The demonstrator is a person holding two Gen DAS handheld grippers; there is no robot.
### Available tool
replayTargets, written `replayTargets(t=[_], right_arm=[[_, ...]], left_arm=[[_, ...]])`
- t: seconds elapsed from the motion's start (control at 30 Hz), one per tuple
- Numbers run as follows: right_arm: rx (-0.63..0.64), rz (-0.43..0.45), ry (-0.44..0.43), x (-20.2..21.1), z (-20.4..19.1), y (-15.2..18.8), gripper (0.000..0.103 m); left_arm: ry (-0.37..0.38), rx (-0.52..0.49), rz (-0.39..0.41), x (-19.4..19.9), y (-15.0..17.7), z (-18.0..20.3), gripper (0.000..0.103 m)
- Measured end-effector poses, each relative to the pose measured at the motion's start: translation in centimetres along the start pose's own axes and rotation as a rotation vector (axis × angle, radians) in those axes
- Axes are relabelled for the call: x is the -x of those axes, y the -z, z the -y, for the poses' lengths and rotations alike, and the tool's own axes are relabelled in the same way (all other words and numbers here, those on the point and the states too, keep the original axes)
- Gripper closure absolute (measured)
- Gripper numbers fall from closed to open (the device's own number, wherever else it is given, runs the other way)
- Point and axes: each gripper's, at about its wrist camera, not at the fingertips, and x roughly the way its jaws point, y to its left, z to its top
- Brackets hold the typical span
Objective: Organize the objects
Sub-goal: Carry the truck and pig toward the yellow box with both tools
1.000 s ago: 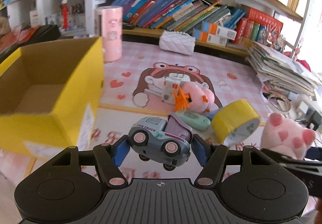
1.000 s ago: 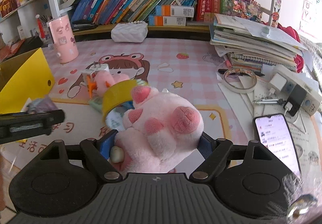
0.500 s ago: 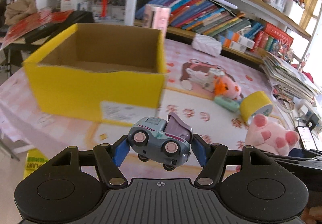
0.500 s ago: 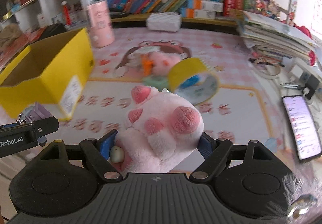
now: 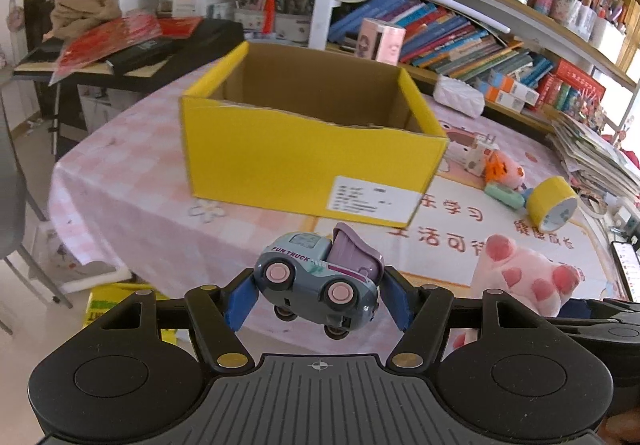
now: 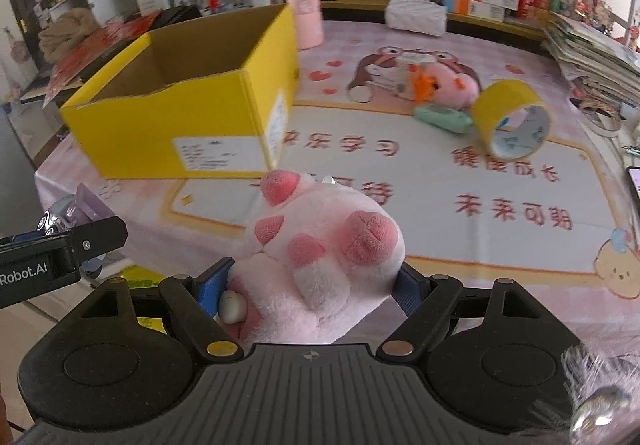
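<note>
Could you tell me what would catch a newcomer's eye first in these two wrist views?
Probably the open yellow cardboard box, standing on the pink checked tablecloth ahead of both grippers. Next come the held things: a grey toy truck clamped in the left gripper and a pink plush paw in the right gripper. A yellow tape roll lies further right.

One box [image 5: 304, 169], one tape roll [image 5: 551, 201]

Standing upright far ahead, beyond the box: pink tumbler [image 6: 301, 3]. Leaning in rows ahead and to the right: shelved books [image 5: 452, 33]. Lying stacked at far right: papers [image 6: 592, 53]. Resting ahead-right by the shelf: white quilted pouch [image 6: 416, 15].
</note>
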Motion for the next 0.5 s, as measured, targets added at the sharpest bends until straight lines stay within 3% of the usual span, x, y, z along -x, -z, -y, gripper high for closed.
replayTargets(t=[0.5], right_arm=[[0.053,0.013,-0.053,1.2,-5.9,1.8,0.023]], left_arm=[[-0.013,0.030,0.042,2.8,1.0,-4.8,0.037]])
